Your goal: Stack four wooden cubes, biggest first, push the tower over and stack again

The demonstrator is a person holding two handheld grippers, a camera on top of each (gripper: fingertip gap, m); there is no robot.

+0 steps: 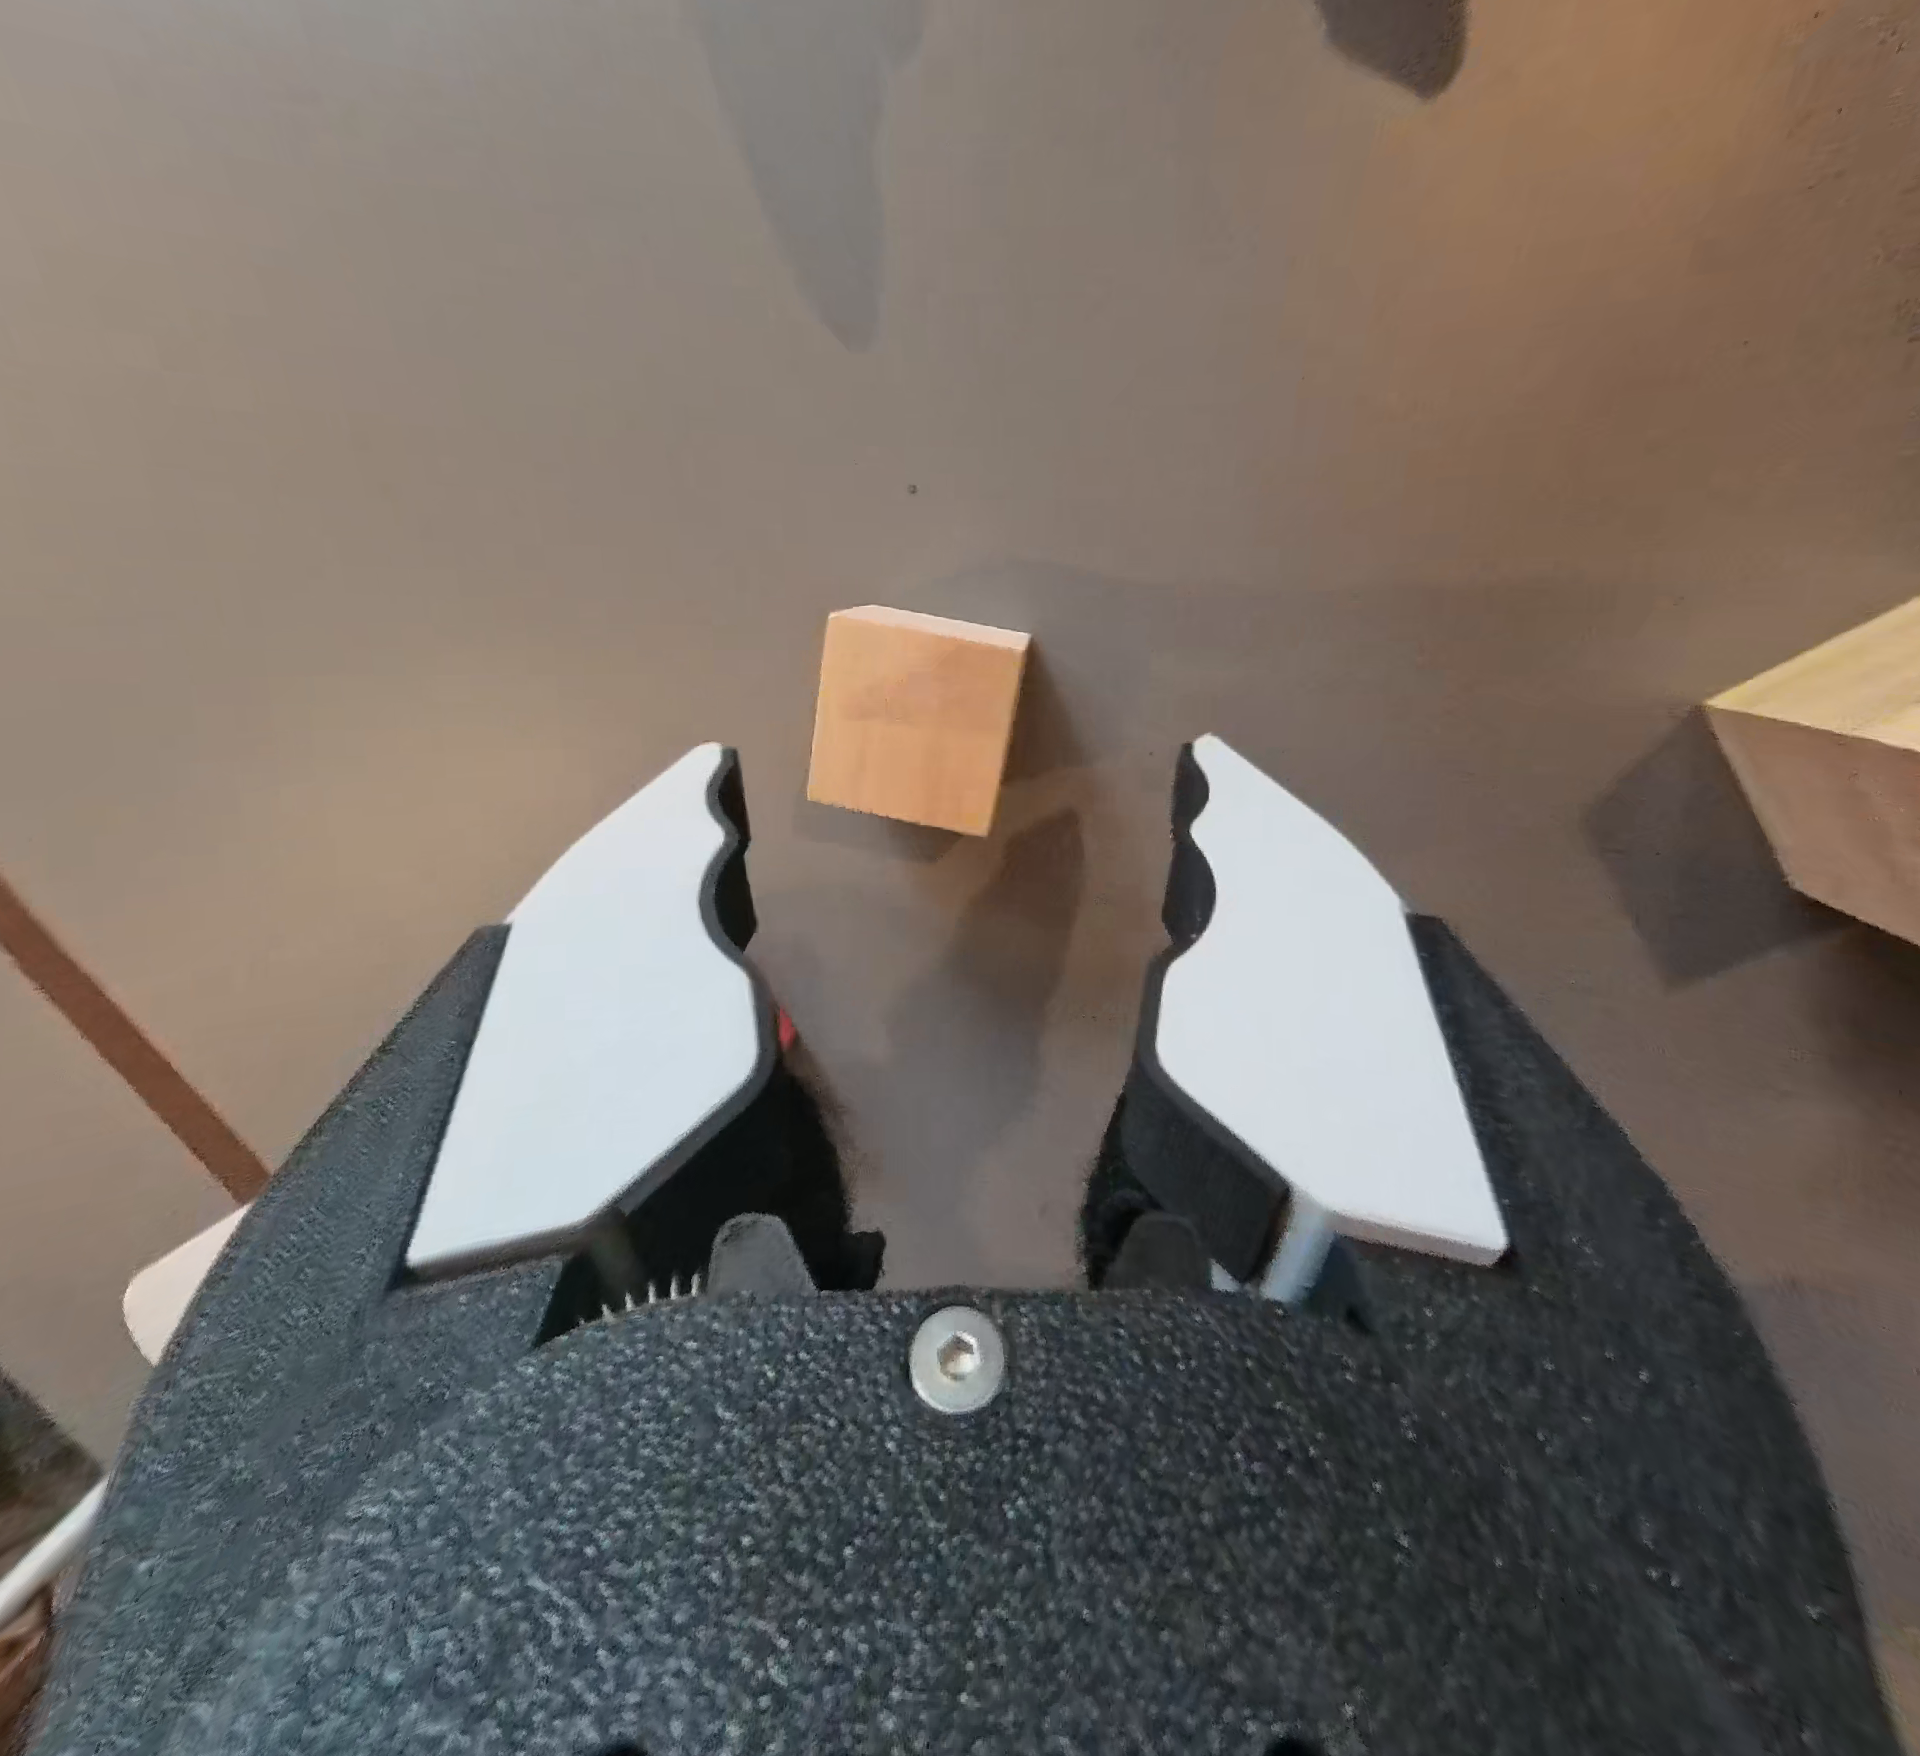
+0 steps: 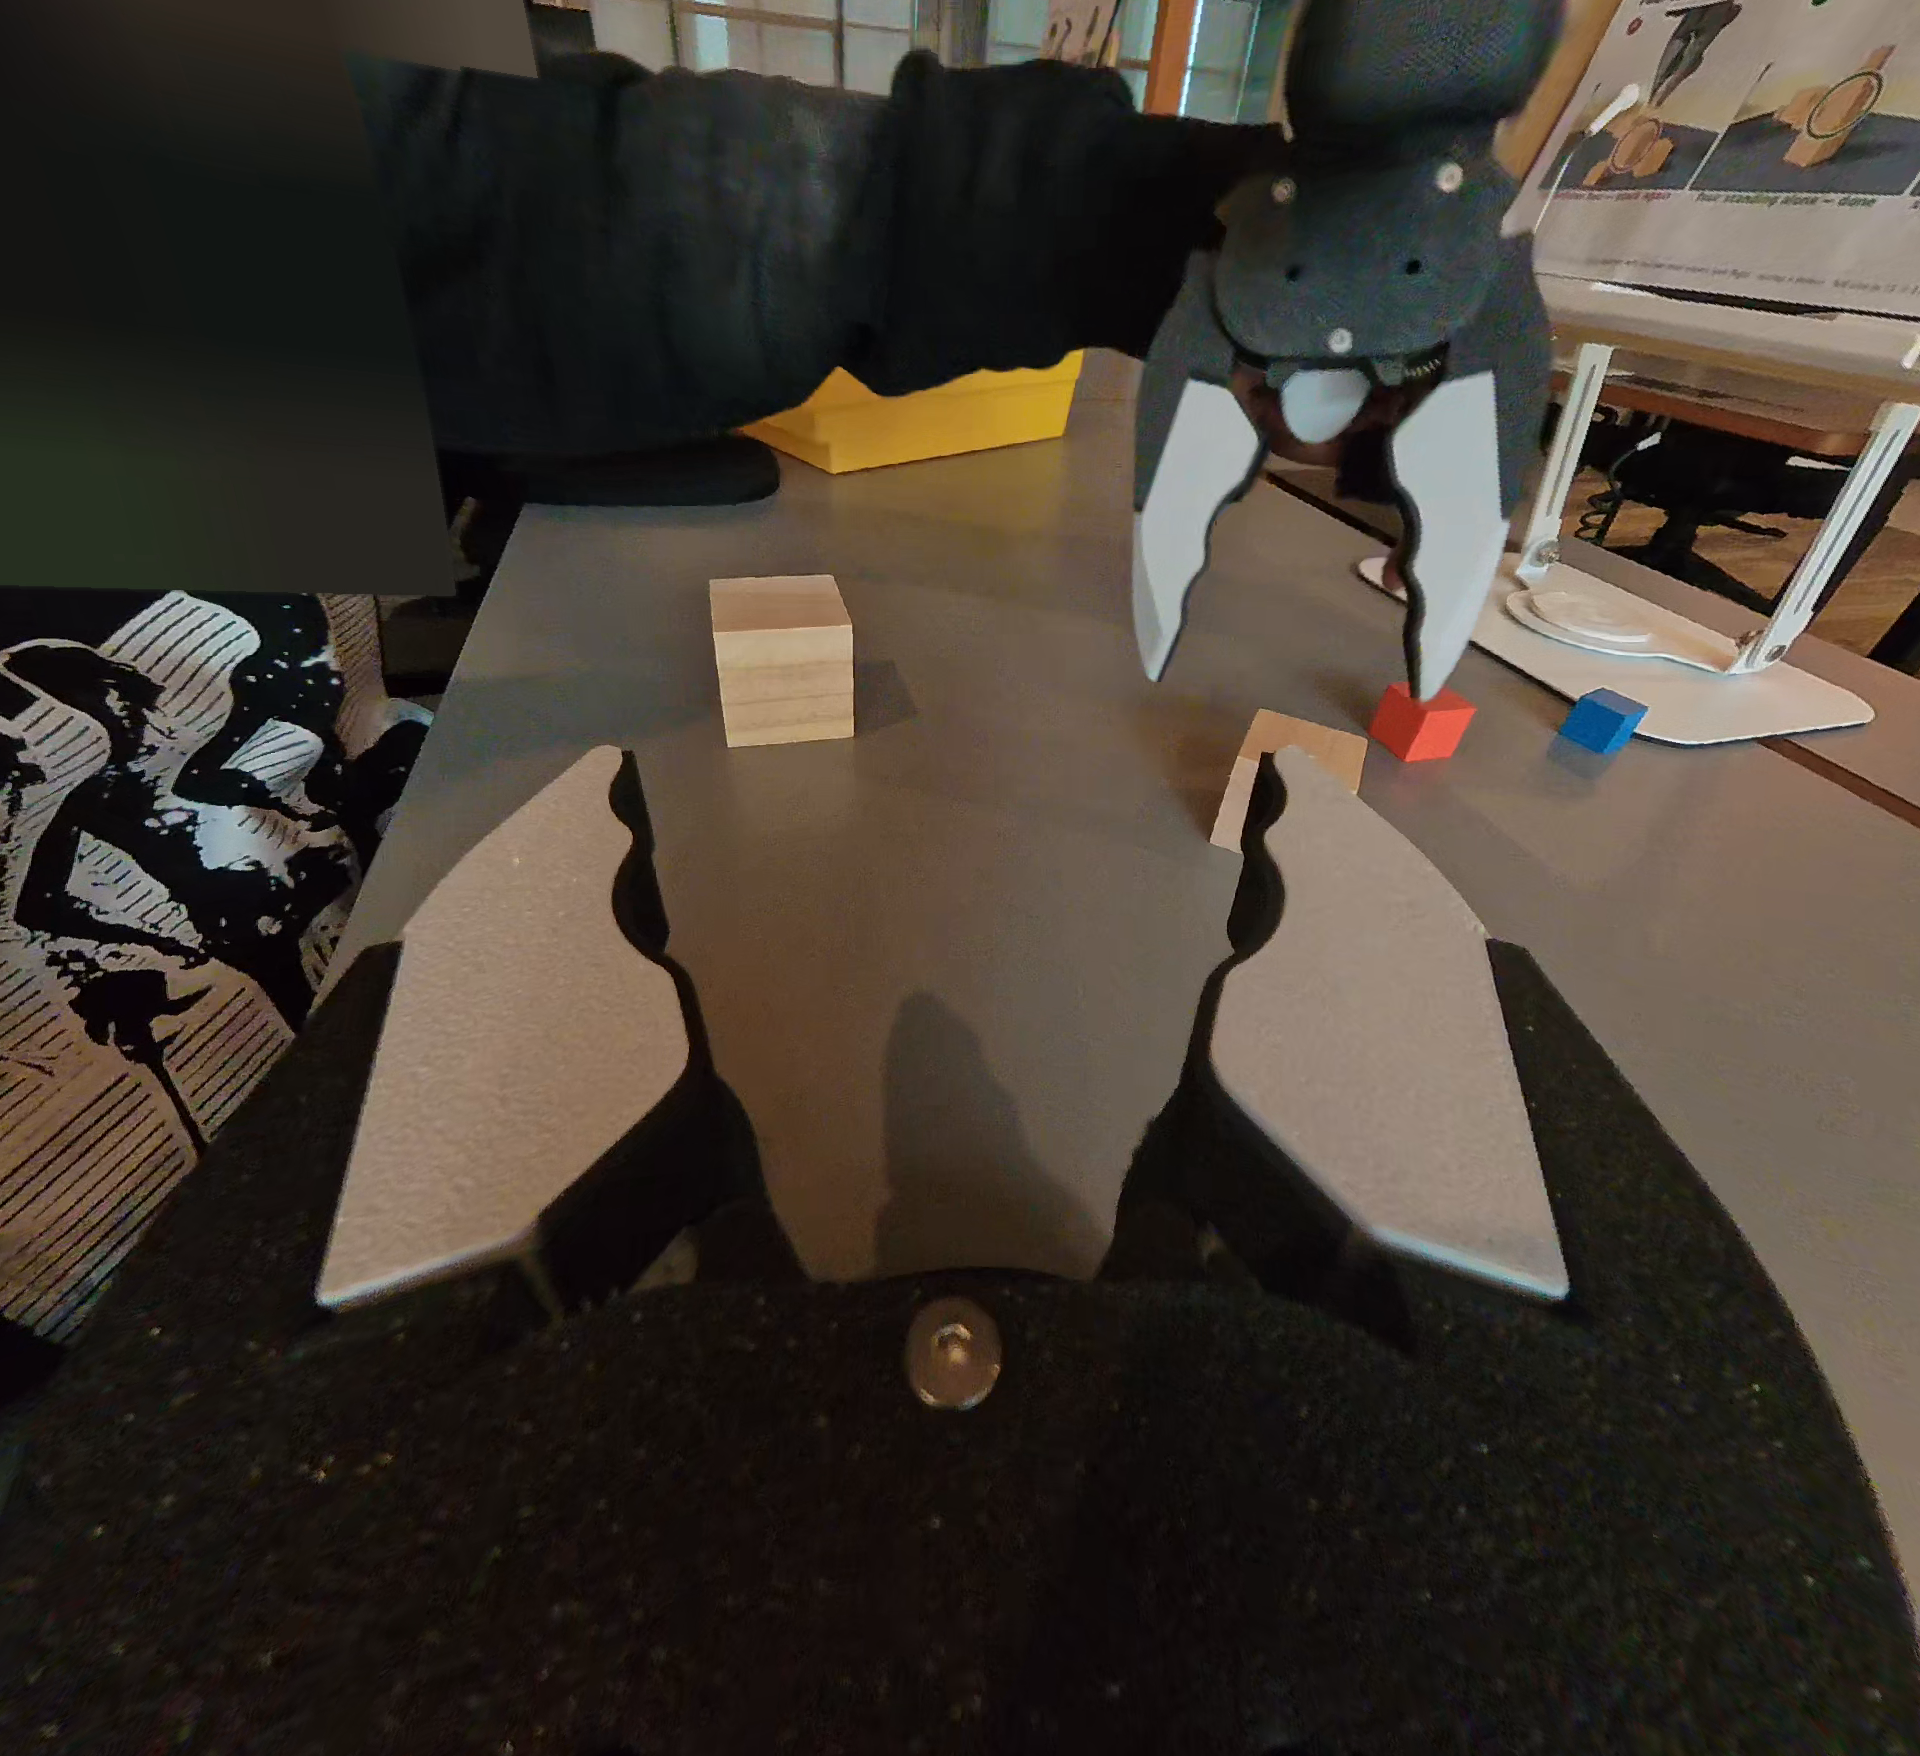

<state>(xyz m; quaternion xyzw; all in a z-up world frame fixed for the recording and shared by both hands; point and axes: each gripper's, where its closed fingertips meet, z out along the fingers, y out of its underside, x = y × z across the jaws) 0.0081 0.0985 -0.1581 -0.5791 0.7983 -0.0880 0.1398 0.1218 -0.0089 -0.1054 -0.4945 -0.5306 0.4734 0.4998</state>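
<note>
The table (image 1: 416,356) is seen steeply from above in the left wrist view, low and level in the right; the medium cube (image 1: 914,719) (image 2: 1299,756) is shared.

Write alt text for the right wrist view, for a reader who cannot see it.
The left gripper, open, hangs above a mid-sized wooden cube on a grey table. The largest wooden cube stands alone to the left, red and blue cubes farther right. The right gripper is open and empty in front.

Pale cube (image 1: 1829,771) cut by right edge; tan cube (image 2: 1299,761) half-hidden behind right gripper (image 2: 940,807) finger
</note>
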